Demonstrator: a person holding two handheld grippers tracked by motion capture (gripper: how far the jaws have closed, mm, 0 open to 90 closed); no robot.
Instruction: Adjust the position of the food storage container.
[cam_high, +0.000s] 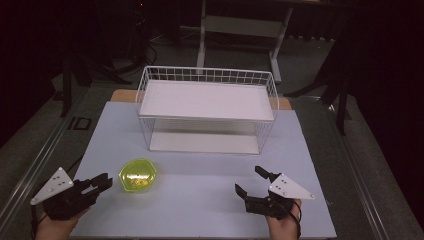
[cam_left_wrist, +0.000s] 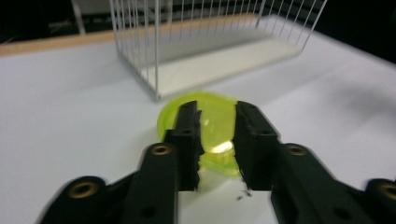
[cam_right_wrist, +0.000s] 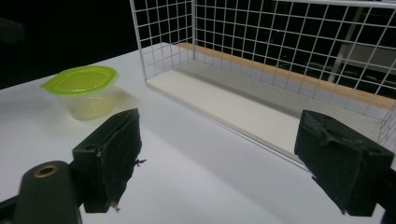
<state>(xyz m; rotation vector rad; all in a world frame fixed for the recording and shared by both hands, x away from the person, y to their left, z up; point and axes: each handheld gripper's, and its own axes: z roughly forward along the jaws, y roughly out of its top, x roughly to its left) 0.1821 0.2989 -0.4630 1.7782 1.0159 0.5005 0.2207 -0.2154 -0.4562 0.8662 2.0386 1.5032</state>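
Sitting spot: the small see-through plastic cup with a bright yellow-green lid (cam_high: 138, 175) stands on the white bench (cam_high: 210, 200), near the front left, just ahead of the left gripper (cam_high: 102, 184).
Cup look: the lid is a rounded shape with soft corners, shiny and lime coloured. The cup under it is clear and gets a bit narrower toward the bottom.
Left gripper: its black fingers (cam_left_wrist: 187, 140) are close together with a narrow gap. The cup (cam_left_wrist: 215, 135) shows through that gap, past the tips. I cannot tell if the fingers touch it. From above they look just short of it.
Right gripper: this one (cam_high: 252, 181) rests at the front right, well apart from the cup. Its fingers (cam_right_wrist: 112, 149) are wide apart with nothing between them.
White wire basket: it (cam_high: 207, 110) stands at the back middle of the bench, with a flat white shelf on top and a white floor below.
High view: shows both grippers, a hand under each, the whole basket and the lid from the top.
Left gripper view: shows the lid up close and blurry, and one corner of the basket (cam_left_wrist: 154, 56).
Right gripper view: shows the cup (cam_right_wrist: 86, 91) from the side, so the clear wall shows under the lid. It also shows the wire squares of the basket (cam_right_wrist: 280, 51) close up.
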